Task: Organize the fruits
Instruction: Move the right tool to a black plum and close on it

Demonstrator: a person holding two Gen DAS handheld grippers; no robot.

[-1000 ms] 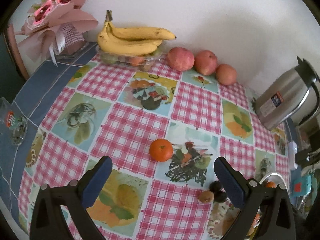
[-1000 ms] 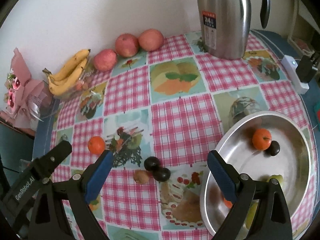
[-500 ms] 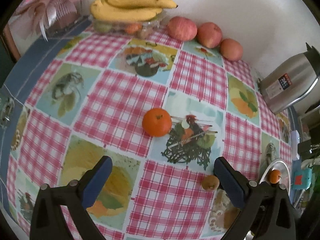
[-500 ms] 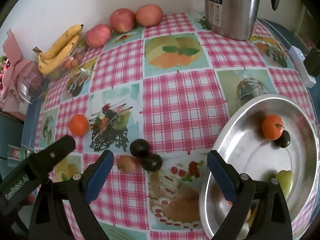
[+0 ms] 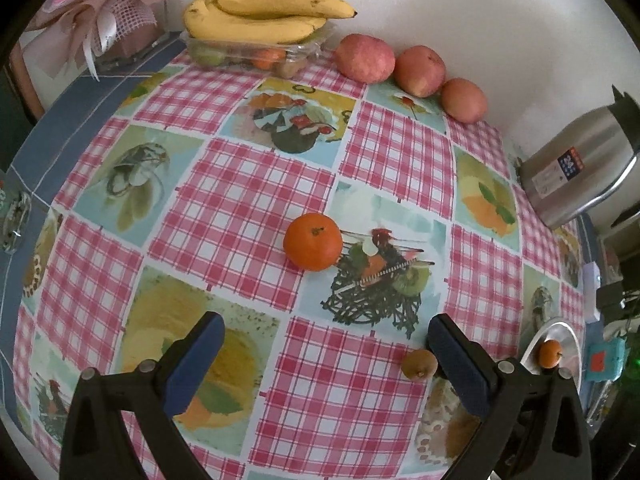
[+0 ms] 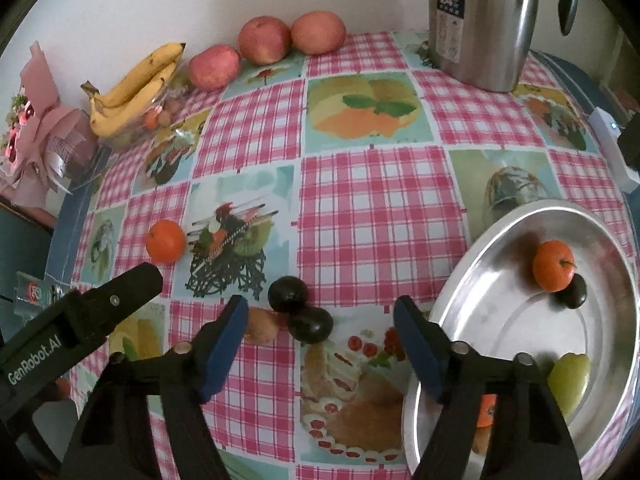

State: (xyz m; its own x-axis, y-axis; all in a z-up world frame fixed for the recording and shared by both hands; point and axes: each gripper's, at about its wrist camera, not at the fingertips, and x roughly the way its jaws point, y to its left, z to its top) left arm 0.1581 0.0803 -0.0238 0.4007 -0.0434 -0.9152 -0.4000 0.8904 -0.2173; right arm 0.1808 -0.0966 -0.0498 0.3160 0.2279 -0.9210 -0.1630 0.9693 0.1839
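We find the steel tray [image 6: 472,264] at the counter's right edge part-filled; a mandarin [image 5: 313,241], two dark plums [image 6: 287,294] and a brown fruit [image 6: 261,325] remain mid-counter. The right hand-held gripper [image 6: 320,346] is closing, empty; the left hand-held gripper [image 5: 326,356] gapes, empty.

Soft, even daylight, fisheye views.
Edges bend and darken to black corners; the pan [image 6: 504,236] shows mild glare, shadows faint.

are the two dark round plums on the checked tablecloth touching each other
Touching. The right wrist view shows the upper dark round plum and the lower dark plum pressed together, with no pink checked tablecloth visible between them.
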